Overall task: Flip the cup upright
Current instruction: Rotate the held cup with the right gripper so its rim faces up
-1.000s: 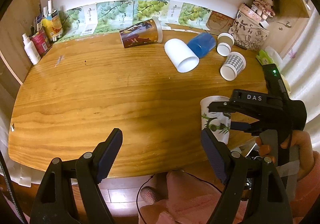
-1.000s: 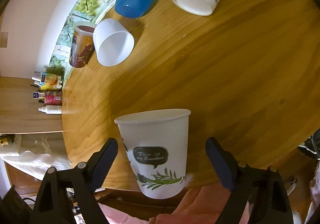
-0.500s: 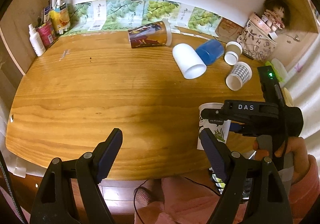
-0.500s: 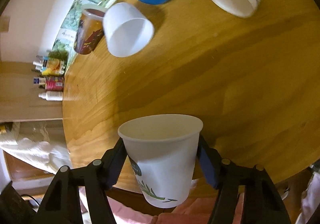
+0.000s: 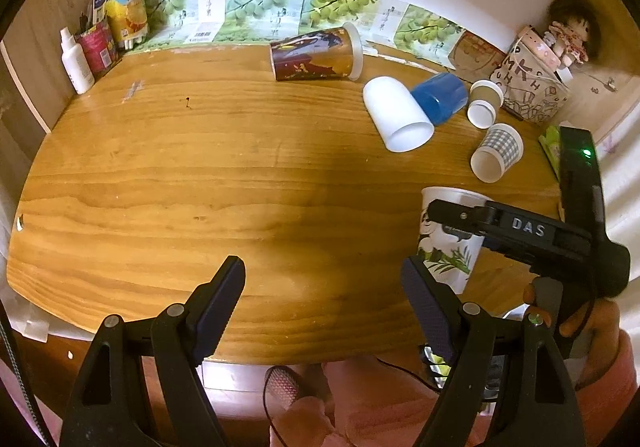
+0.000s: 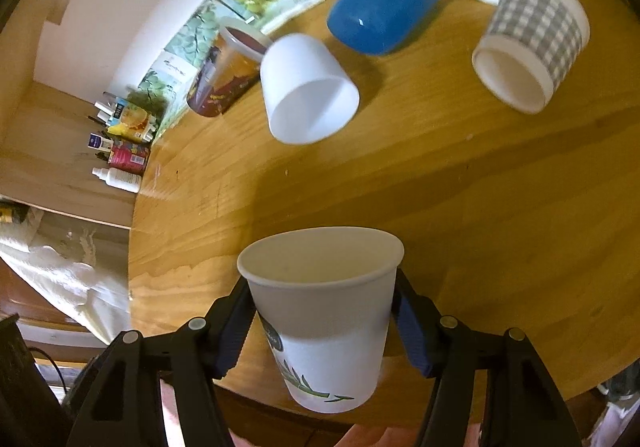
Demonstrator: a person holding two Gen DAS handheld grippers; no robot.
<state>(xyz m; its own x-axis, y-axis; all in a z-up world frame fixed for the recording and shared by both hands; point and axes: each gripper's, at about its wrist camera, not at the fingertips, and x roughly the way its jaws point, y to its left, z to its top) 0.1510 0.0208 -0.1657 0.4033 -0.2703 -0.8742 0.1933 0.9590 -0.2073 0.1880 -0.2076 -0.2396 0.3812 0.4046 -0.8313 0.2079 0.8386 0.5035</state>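
Observation:
A white paper cup with green leaf print (image 6: 324, 311) stands mouth-up near the table's front right edge. My right gripper (image 6: 322, 331) is shut on it, a blue pad pressed on each side. In the left wrist view the same cup (image 5: 448, 243) shows with the right gripper (image 5: 460, 215) across its rim. My left gripper (image 5: 324, 303) is open and empty above the table's front edge, left of the cup.
Several cups lie on their sides at the back right of the wooden table (image 5: 200, 175): a brown printed cup (image 5: 316, 55), a white cup (image 5: 396, 113), a blue cup (image 5: 440, 97), a checked cup (image 5: 498, 157) and a small brown cup (image 5: 486, 101). Bottles (image 5: 80, 59) stand at the back left.
My right gripper has closed on the leaf-print cup, which stood free between the open fingers one second ago. The left gripper stays open and has pulled back slightly.

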